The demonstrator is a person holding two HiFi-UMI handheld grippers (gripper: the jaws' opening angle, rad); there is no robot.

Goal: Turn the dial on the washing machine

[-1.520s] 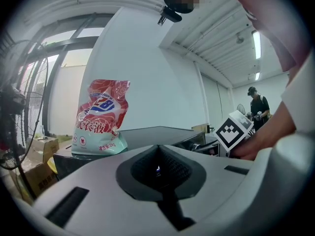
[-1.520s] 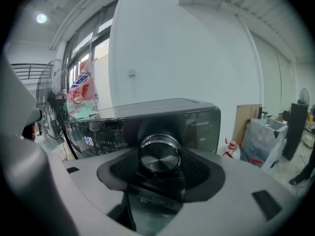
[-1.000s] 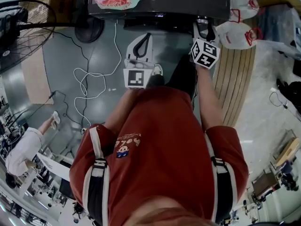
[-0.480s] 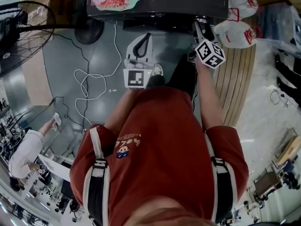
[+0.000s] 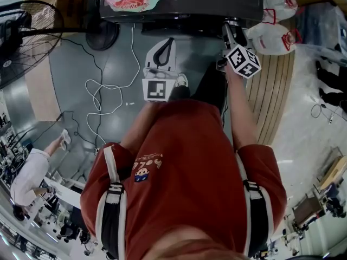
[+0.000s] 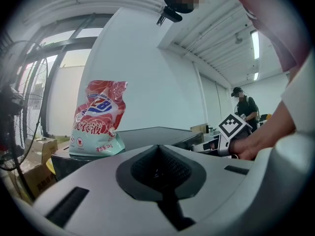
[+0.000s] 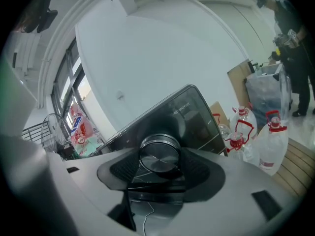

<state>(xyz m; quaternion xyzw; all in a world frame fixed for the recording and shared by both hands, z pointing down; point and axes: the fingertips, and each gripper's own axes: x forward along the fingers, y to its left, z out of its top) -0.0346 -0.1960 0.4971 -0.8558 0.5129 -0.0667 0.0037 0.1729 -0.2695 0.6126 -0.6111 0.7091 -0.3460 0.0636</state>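
Dial (image 7: 159, 155), round, shiny silver metal, sits straight ahead inside the right claw (image 7: 158, 162), which squeezes it; the closed, empty left claw (image 6: 160, 170) is farther away.

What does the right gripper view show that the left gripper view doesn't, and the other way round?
Only the right gripper view: the washing machine's metal dial, with the right gripper clamped on it, and clear bottles with red caps at right. Only the left gripper view: the left gripper, jaws shut on nothing, and the right hand behind its marker cube. Both: the red-and-teal detergent bag on the machine's dark top, and the standing fan.
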